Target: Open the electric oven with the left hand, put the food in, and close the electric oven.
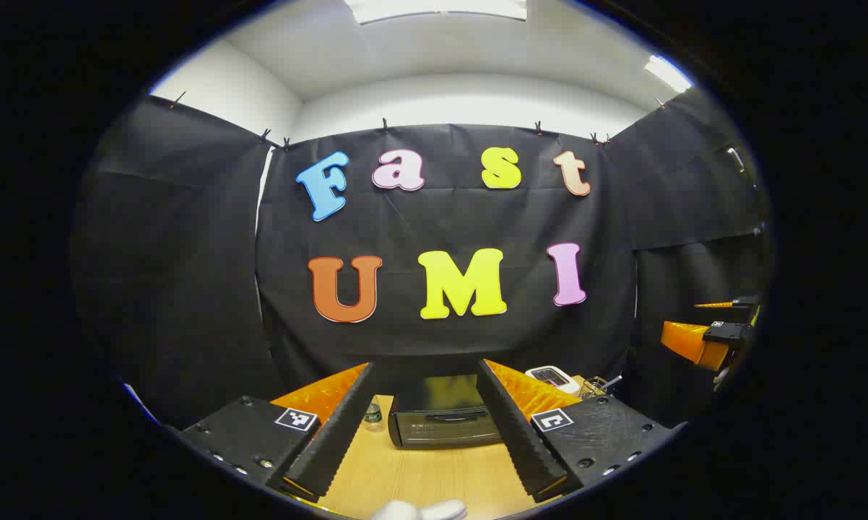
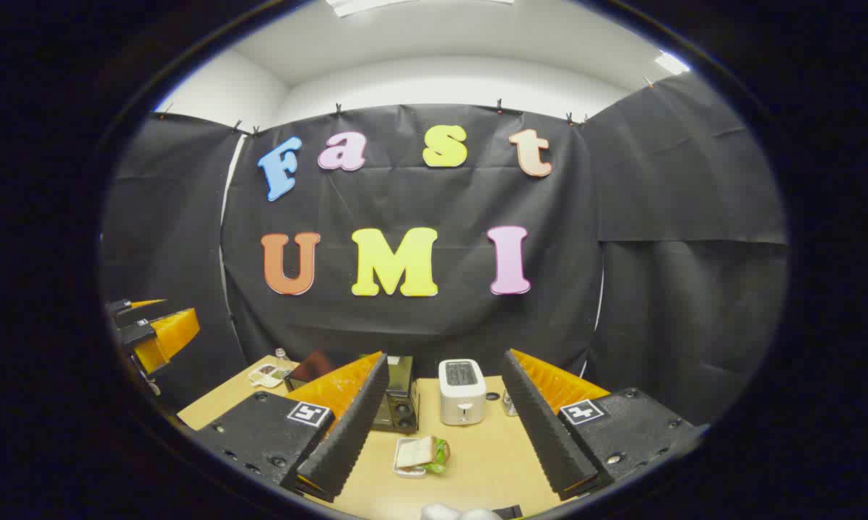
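The black electric oven (image 1: pixel 445 417) stands on the wooden table with its door closed, straight ahead between the fingers of my left gripper (image 1: pixel 423 433), which is open and well short of it. From the right gripper view the oven (image 2: pixel 399 404) sits left of centre, partly behind one finger. The food, a sandwich with green leaves on a small white tray (image 2: pixel 419 456), lies on the table in front of the oven. My right gripper (image 2: pixel 441 440) hovers open above the table, the sandwich between and beyond its fingers. The other gripper (image 2: pixel 152 332) shows at far left.
A white toaster (image 2: pixel 462 391) stands right of the oven, with a small jar (image 2: pixel 508 404) beside it. A water bottle (image 1: pixel 372 415) is left of the oven, and a small food tray (image 2: pixel 264 374) lies at the table's far left. A wire basket (image 1: pixel 594 387) sits behind the toaster.
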`<state>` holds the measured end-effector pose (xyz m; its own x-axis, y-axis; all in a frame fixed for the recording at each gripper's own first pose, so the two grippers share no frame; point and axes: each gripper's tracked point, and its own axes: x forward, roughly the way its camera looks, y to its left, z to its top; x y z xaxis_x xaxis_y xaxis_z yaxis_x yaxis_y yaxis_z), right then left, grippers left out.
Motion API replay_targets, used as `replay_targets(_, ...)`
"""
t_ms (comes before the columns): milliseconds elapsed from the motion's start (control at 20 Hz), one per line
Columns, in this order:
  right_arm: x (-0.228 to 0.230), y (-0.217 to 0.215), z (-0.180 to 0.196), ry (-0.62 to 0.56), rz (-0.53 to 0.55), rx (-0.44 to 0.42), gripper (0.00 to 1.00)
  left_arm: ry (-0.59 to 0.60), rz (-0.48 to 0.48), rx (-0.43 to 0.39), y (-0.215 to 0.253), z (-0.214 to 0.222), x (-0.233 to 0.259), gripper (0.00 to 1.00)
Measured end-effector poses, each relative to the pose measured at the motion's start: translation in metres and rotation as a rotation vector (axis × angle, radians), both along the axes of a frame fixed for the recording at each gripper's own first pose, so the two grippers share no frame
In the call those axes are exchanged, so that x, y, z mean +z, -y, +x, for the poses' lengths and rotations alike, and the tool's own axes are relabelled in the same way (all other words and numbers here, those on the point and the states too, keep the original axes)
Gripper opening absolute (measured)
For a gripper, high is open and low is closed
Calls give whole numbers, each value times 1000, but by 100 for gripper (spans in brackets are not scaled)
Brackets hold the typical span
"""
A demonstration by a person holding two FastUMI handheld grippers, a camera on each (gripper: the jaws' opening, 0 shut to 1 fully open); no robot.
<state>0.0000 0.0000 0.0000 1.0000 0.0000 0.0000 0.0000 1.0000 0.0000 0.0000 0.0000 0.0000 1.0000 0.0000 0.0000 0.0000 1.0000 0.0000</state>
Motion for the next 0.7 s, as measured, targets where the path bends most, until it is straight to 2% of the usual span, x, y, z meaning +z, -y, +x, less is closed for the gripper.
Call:
replay_targets(200,3,1,2,7,-6,-2,100,-16,-20,-2,-1,-1,-3,92)
replay_targets(250,3,3,1,8,-11,-5,90,-15,-19,3,-3,1,-3,92)
replay_targets(300,3,3,2,8,-16,-3,100,-17,-17,11,-5,3,-3,92)
replay_targets(400,3,1,4,5,-16,0,100,-21,-23,17,-7,3,-4,92)
replay_targets(450,2,1,5,5,-15,3,91,-23,-26,21,-8,5,-5,92)
replay_targets(500,2,1,6,3,-15,4,100,-27,-24,24,-9,6,-7,92)
replay_targets(700,-1,1,11,0,-16,6,100,-26,-14,34,-13,14,-9,92)
